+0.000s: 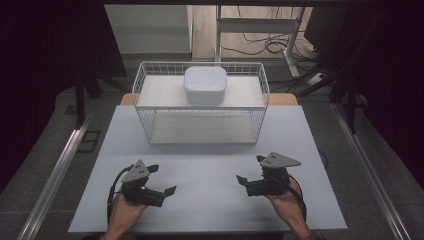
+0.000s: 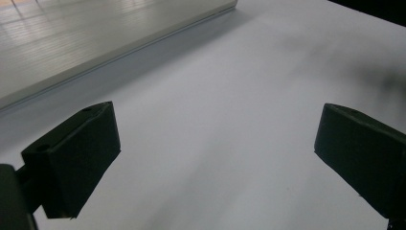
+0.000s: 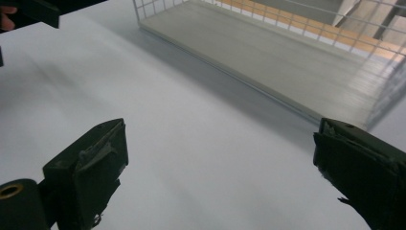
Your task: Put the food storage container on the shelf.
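Both grippers, left (image 1: 159, 179) and right (image 1: 250, 169), wait fingers released before the wire rack (image 1: 200, 102), its white box (image 1: 205, 85) untouched.

Table (image 1: 210, 195): pale grey-white top, plain, no pattern. Wire rack (image 1: 145, 100): white, fine square grid mesh on its sides; 2 off-white shelf boards. Lidded container (image 1: 205, 85): glossy white. Left gripper (image 1: 162, 180) and right gripper (image 1: 251, 170): matte black jaws, each topped by a grey 3-cornered plate; black cables. Wooden edge (image 1: 282, 99) behind the rack: light tan. Floor (image 1: 45, 165): dark grey.
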`<state>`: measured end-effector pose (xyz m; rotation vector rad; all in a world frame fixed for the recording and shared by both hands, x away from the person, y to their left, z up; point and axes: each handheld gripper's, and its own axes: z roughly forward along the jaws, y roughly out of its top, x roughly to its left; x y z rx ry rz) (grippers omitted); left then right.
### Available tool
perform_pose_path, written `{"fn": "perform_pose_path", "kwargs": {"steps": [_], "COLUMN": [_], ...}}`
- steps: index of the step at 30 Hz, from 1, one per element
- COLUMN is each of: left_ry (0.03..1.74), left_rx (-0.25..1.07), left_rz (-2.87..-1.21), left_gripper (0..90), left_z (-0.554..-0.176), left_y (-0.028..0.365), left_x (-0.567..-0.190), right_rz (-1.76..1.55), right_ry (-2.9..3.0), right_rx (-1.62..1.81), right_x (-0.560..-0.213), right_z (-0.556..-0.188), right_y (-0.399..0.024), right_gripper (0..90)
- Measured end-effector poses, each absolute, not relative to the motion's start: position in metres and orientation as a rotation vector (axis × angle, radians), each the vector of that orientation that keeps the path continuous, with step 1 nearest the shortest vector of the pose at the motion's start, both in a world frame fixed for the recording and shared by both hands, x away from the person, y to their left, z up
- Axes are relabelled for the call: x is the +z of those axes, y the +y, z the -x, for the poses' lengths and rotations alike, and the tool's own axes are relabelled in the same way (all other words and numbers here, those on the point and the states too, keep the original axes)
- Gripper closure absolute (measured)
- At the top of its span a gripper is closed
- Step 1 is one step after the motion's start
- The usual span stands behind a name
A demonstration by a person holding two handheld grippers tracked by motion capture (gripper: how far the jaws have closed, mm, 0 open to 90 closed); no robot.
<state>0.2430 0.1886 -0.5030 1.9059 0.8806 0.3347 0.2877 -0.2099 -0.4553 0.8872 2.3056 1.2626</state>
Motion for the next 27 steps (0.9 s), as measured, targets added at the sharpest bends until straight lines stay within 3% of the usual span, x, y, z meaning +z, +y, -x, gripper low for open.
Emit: {"fn": "perform_pose_path", "kwargs": {"steps": [27], "left_ry": [1.008], "left_rx": [0.327], "left_rz": [-1.993], "left_gripper": [0.6], "left_z": [-0.225], "left_y": [0.210], "left_x": [-0.534], "right_rz": [-1.003], "right_ry": [2.424], "right_rx": [1.012], "right_x": [-0.503], "right_z": [-0.268], "right_y": [-0.238], "right_gripper": [2.8]}}
